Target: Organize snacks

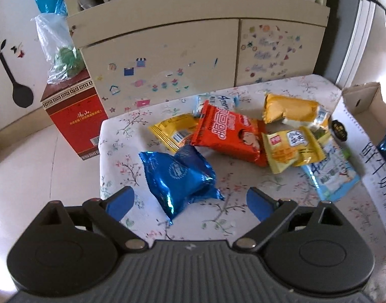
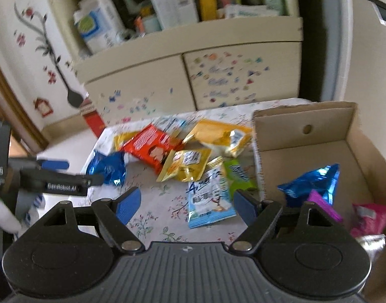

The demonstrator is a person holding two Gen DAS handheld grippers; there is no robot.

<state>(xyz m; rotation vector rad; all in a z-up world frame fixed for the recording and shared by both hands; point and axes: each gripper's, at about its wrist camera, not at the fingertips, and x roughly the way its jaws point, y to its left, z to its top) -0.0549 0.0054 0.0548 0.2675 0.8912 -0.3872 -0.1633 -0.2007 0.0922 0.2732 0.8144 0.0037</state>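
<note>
In the left wrist view, the left gripper hangs over the flowered tablecloth with its blue fingers spread wide and nothing pressed between them. The blue foil packet lies on the cloth just ahead, between the two fingers but touching neither. It looks light and puffy, a crinkly wrapper around a small cake or biscuit, so I judge it slippery and easy to crush. The plump middle is the safer place to pinch; the flat sealed ends would likely slide out. Behind it sits a loose heap: a red packet, yellow packets and a pale blue sachet, some overlapping. Only a corner of the cardboard box shows at the right edge.

The right wrist view adds what that one lacks. The right gripper is also released and empty, its fingers either side of the pale blue sachet (flat, thin, probably best taken by its edge). Here the cardboard box is open to sight, beside the table, with another blue packet, a purple one and a pink one already inside. The left gripper appears from the side, near the blue foil packet.
</note>
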